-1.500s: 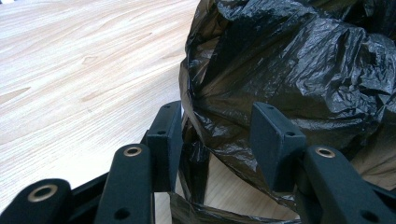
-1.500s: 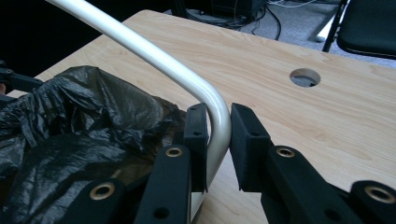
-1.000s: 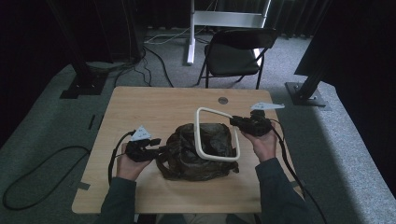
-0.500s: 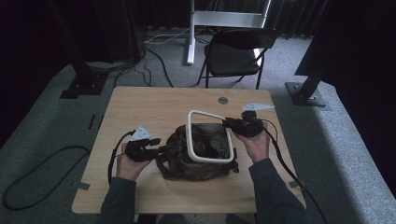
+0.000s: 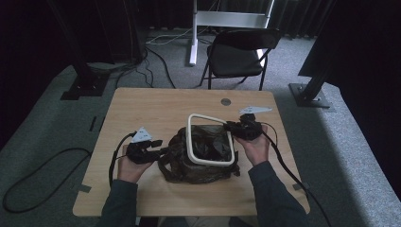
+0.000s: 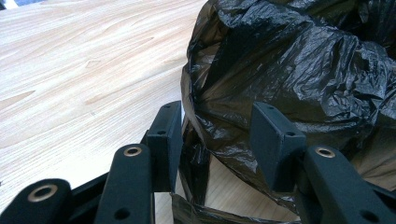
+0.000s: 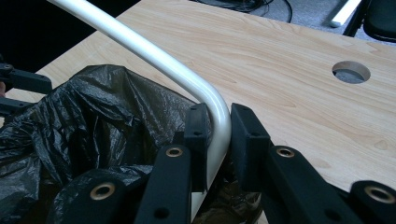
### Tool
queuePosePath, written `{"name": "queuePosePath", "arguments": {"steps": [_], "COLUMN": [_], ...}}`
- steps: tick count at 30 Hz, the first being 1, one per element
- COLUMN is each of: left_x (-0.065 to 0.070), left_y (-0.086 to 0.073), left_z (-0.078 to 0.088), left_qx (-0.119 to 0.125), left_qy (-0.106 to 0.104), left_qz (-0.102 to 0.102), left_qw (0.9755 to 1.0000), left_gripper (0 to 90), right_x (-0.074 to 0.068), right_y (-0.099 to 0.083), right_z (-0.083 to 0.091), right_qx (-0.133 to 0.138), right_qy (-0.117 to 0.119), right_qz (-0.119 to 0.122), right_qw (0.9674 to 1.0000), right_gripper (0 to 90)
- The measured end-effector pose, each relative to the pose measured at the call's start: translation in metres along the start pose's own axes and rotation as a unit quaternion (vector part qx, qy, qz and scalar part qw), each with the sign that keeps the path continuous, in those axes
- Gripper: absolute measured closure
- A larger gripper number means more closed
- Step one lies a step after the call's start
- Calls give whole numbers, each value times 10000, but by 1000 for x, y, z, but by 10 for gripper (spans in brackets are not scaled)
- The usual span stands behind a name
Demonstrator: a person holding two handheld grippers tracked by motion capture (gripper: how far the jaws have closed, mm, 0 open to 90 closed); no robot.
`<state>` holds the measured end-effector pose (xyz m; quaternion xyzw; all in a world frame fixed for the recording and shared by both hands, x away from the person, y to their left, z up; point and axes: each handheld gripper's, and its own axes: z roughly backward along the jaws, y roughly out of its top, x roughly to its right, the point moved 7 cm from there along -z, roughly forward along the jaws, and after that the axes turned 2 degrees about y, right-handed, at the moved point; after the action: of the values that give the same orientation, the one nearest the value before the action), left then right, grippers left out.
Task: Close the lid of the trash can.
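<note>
A black plastic bag [image 5: 196,158] is seen crumpled at the middle of the desk [image 5: 156,106], toward the person's side. A white frame [image 5: 209,140] of bent tube with rounded corners is held over the bag's open mouth, its near edge lying on the plastic and its far edge raised above it. Bare wood is left open on the far half of the desk, and narrower strips are left at the left and right edges. A round hole [image 5: 226,101] is cut into the desk near its far edge.

The desk stands on grey carpet; a dark folding chair [image 5: 239,54] is placed beyond it, cables [image 5: 156,47] are trailed over the floor, and the room behind is dark.

The right gripper [image 7: 219,130] is pinched on a rounded corner of the frame, the tube being pressed between both jaws. The left gripper [image 6: 215,135] is set at the bag's left edge with its jaws partly spread, a fold of plastic bunched between them; whether the plastic is squeezed cannot be told.
</note>
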<state>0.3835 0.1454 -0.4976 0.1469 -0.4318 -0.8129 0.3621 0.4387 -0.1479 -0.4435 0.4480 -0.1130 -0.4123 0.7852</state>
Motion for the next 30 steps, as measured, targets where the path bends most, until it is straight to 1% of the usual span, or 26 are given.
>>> {"name": "queuePosePath", "arguments": {"steps": [7,9,10,11,13,18,22,23,26,27,30], "left_x": [0,0,1,1,1,6,15,21,29,32,37], "left_y": [1,2,2,2,4,9,22,29,41,45,52], "left_z": [0,1,1,2,3,6,14,18,23,23,21], "left_qx": [27,42,59,79,120,215,353,424,515,571,600], "left_qy": [-12,-20,-27,-46,-94,-160,-118,-100,-70,-95,-108], "left_qz": [14,12,17,37,68,67,9,-57,-157,-161,-162], "left_qw": [10000,10000,10000,10000,9999,9996,9993,9990,9985,9982,9980], "left_gripper": [552,552,552,552,552,552,552,552,541,536,534], "right_x": [0,0,0,0,-1,-2,-3,-3,-4,-4,-4], "right_y": [-2,-4,-5,-6,-6,-6,-5,-5,-5,-5,-5], "right_z": [-3,-6,-7,-8,-9,-10,-10,-10,-10,-11,-11], "right_qx": [-75,-132,-156,-200,-177,-184,-191,-197,-213,-223,-227], "right_qy": [-116,-195,-280,-278,-221,-255,-303,-308,-357,-382,-400], "right_qz": [21,64,125,116,52,97,150,151,172,185,188], "right_qw": [9999,9997,9994,9993,9996,9995,9992,9992,9990,9988,9988], "right_gripper": [777,794,797,798,799,799,798,798,798,798,798]}}
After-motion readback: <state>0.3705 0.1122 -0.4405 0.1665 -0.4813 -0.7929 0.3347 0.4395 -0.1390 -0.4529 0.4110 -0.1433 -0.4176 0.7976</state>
